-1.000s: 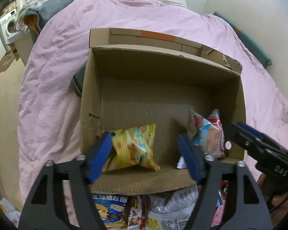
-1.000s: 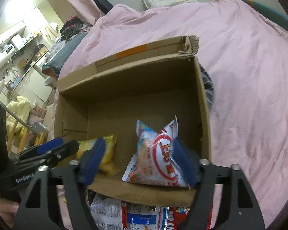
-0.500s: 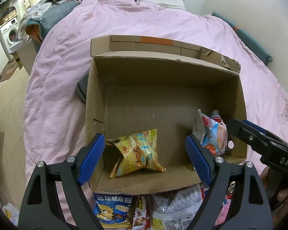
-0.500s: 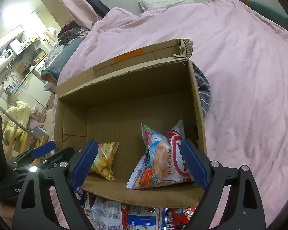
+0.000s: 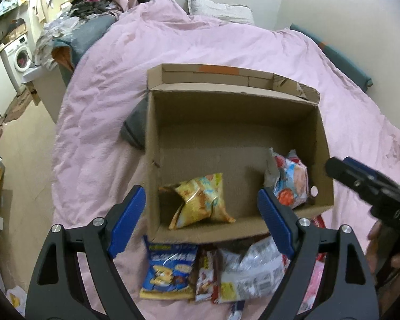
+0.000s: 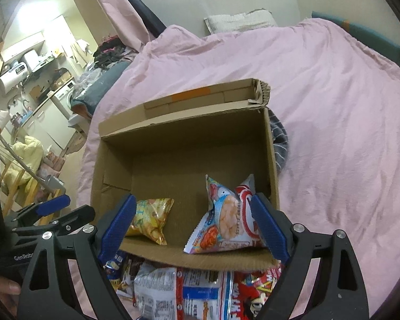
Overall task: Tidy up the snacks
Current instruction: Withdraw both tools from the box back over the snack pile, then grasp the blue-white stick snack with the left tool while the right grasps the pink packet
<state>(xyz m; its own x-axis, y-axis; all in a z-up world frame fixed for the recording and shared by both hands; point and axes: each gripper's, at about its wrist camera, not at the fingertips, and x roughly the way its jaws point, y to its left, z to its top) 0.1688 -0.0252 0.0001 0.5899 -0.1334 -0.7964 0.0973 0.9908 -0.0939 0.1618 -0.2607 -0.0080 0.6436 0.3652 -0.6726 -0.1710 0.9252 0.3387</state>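
We hold both grippers, left gripper (image 5: 201,220) and right gripper (image 6: 193,226), fingers spread and empty. Two bags lie inside the box (image 5: 253,101); next, probably the blue packet (image 5: 169,273) at 6 o'clock.

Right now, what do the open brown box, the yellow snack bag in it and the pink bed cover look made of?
Open brown box: corrugated cardboard, matte; fluted ribbing shows on the floor and a torn flap edge.
Yellow snack bag: probably metallised plastic film; glossy, creased, with bright glints.
Pink bed cover: woven fabric, likely cotton, matte; fine soft wrinkles, no sheen.
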